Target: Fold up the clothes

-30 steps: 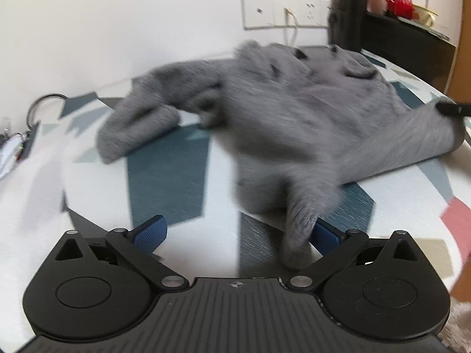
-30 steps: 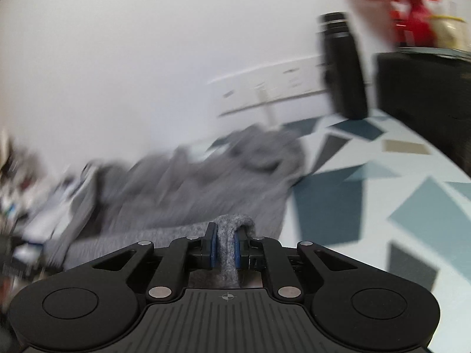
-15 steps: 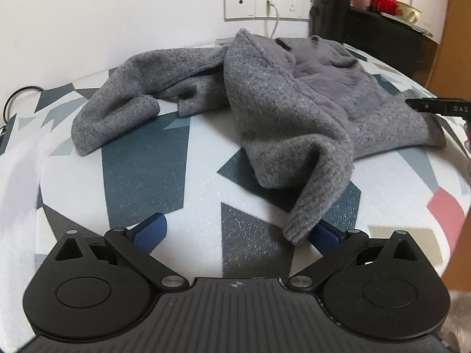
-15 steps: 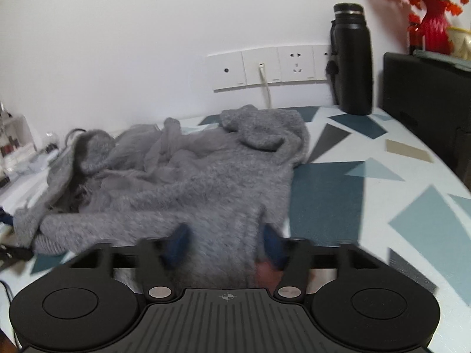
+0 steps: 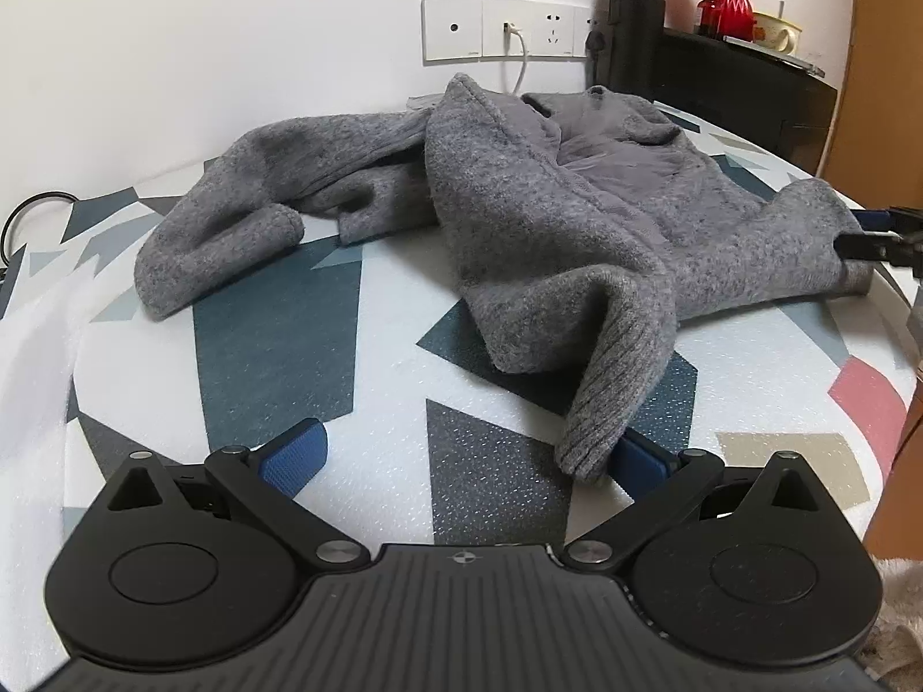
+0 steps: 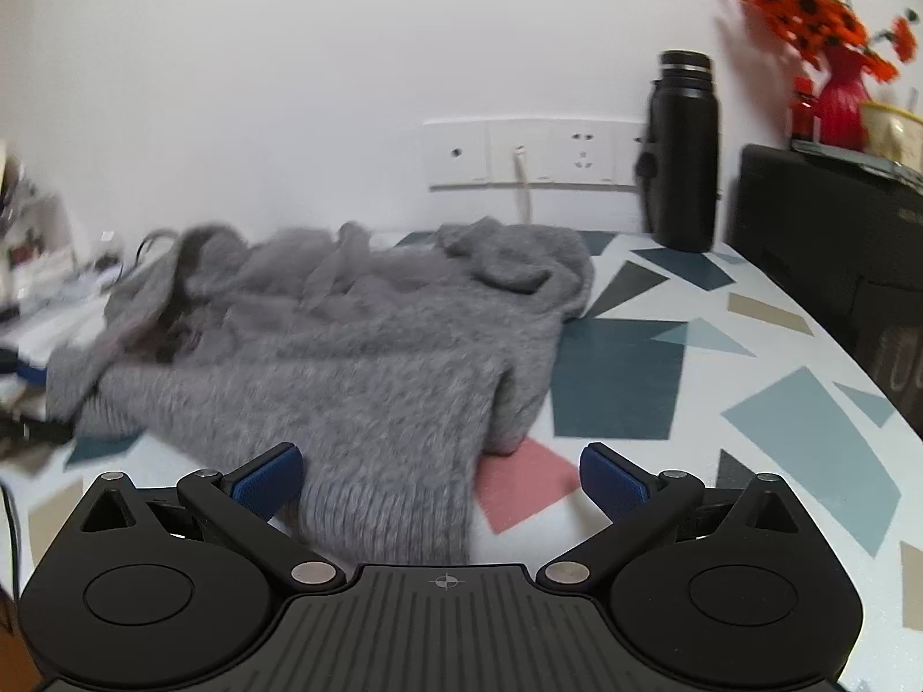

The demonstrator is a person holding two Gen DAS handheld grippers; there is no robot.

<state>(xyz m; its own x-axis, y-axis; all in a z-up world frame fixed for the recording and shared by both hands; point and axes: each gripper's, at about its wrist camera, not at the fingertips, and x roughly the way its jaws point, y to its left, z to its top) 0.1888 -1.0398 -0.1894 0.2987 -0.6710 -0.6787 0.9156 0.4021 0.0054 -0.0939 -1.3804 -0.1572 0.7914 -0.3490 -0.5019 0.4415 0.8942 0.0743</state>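
The grey sweater lies crumpled across the bench, which carries a patterned cover of teal, grey and pink shapes. Going left to right in the left wrist view: one sleeve trails toward the left edge, the bunched body sits in the middle, a ribbed cuff droops toward the camera, and the other sleeve end reaches the right edge.

The left gripper has its blue fingers spread wide apart, as they were a second ago. The ribbed cuff rests against the inner face of its right finger, and nothing is clamped. A second ago this view was smeared with motion; now it is sharp and the sweater lies settled, its body spread a little flatter.

At the far right of the same view the tip of the right gripper shows just beside the sleeve end. In the right wrist view the right gripper has its fingers wide apart, with the sleeve's ribbed end lying loose between them. A second ago those fingers were pinched together on that fabric; half a second ago they were blurred in mid-opening. The sweater now rests free on the bench.

Behind it stand a wall socket strip, a black flask and a red vase of orange flowers.
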